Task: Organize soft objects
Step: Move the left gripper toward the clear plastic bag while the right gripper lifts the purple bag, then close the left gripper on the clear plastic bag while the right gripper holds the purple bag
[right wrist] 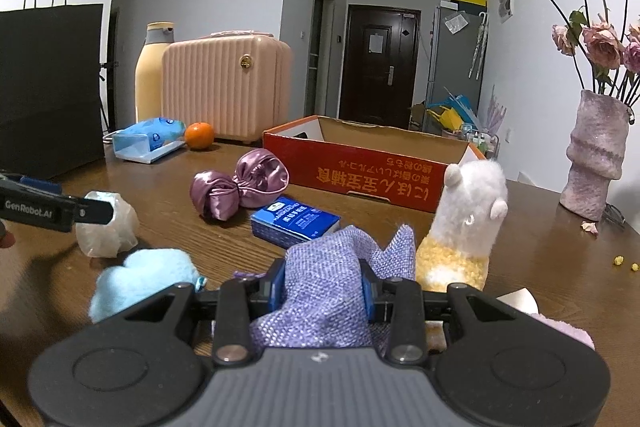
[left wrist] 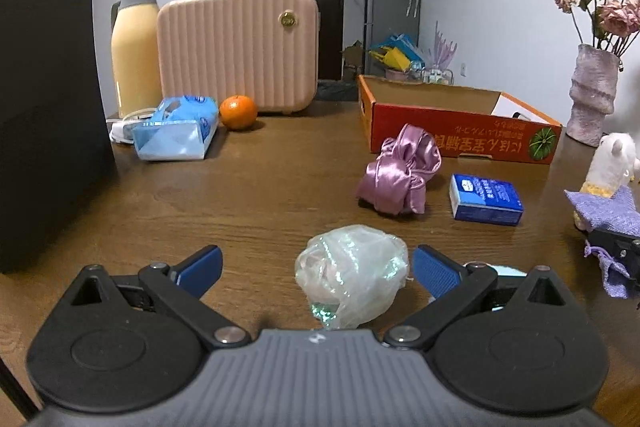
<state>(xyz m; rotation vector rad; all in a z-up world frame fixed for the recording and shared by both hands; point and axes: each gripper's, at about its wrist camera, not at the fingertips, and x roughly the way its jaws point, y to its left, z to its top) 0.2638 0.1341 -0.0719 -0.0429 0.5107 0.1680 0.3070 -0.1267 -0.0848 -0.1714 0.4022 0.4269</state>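
Near the table's (left wrist: 260,187) front edge, your left gripper (left wrist: 316,267) gaped around the plastic wad (left wrist: 352,275), needing a gentle squeeze, while your right gripper (right wrist: 324,291) clenched the purple cloth (right wrist: 332,267).

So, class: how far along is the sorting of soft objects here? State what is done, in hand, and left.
Done: nothing visibly; what shows of the red cardboard box looks empty.

In hand: the right tool is shut on the lilac cloth pouch; the left tool is open around the crumpled plastic bag.

Left: the purple satin bundle, llama plush and light blue plush lie on the table.
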